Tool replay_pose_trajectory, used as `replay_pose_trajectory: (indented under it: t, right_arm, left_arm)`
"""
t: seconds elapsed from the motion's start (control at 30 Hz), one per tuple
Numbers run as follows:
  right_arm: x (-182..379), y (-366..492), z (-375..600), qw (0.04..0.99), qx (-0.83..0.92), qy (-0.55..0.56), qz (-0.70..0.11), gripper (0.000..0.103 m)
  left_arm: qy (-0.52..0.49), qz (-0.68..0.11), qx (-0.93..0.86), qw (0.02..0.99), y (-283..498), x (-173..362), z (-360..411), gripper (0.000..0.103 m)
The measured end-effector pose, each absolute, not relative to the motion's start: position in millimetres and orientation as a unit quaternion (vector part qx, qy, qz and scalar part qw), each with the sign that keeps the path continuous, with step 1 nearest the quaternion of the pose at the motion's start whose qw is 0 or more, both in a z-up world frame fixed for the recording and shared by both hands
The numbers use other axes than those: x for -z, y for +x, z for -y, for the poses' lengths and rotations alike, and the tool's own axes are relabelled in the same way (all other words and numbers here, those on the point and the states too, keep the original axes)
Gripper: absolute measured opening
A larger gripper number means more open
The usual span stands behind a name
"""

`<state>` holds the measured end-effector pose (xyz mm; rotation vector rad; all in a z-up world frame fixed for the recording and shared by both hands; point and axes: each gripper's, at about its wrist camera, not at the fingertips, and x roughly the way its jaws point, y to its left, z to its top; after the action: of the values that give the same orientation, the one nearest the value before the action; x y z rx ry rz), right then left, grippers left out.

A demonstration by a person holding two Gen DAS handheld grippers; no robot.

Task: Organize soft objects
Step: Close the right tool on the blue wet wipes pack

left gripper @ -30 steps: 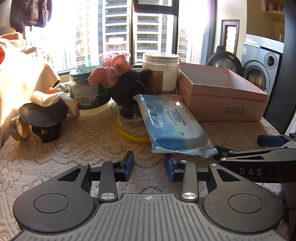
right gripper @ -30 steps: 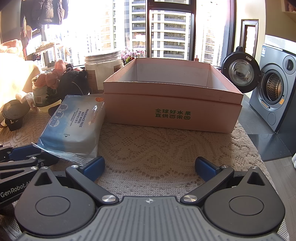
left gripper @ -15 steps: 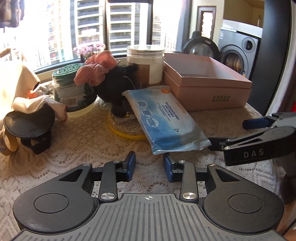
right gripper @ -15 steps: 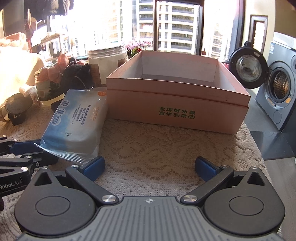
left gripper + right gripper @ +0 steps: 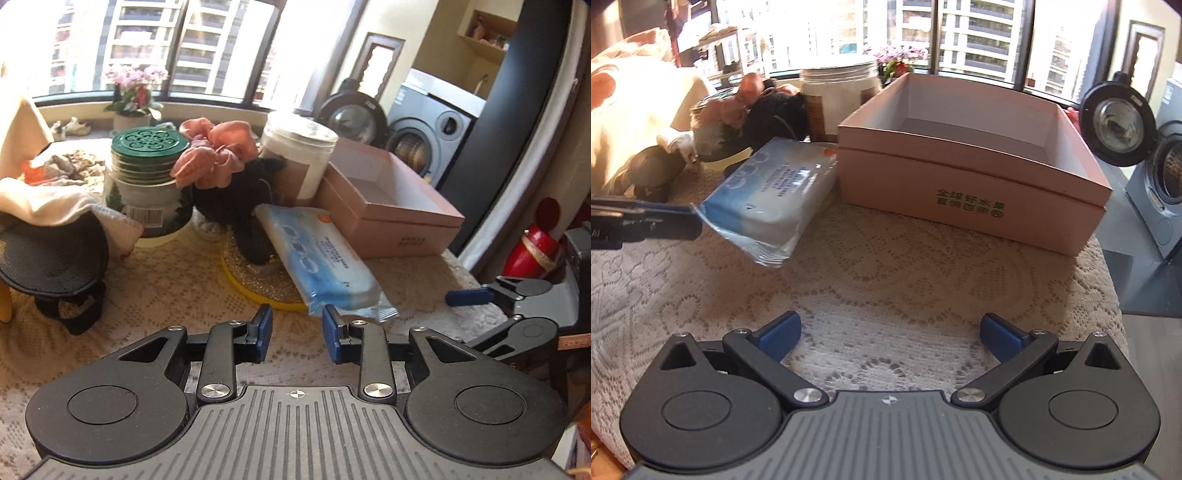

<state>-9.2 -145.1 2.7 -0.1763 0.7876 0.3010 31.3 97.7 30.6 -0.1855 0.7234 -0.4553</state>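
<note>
Blue wipes pack (image 5: 320,258) beside pink box (image 5: 397,218)

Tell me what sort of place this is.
Most likely a high-rise flat, in a living or laundry corner. A washer stands with its door open, tower blocks fill the window, and a lace cloth covers the table.

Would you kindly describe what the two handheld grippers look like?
Both the left gripper and the right gripper are matte black, with blue-padded jaws, round discs on each side, silver pivot screws and a ribbed grey base bearing a small crosshair mark.
</note>
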Motion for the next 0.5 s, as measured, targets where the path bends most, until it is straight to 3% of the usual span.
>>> replay_pose_trajectory:
  t: [0.2, 0.4, 0.47, 0.5]
  right_arm:
    - [-38, -12, 111, 0.937, -0.17, -0.03, -0.303, 0.103]
    - [-26, 42, 63, 0.921, -0.169, -0.01, -0.352, 0.103]
    - [-17, 50, 53, 0.92, -0.154, -0.028, -0.36, 0.095]
    - [-13, 51, 53, 0.915, -0.157, -0.025, -0.372, 0.081]
  left_arm:
    - [-0.071, -0.355, 0.21, 0.908, 25, -33, -112, 0.032]
    - [-0.069, -0.373, 0.201, 0.903, 26, -23, -117, 0.032]
    - [-0.075, -0.373, 0.19, 0.905, 27, -22, -123, 0.032]
    - [-0.079, -0.372, 0.182, 0.907, 28, -23, -127, 0.032]
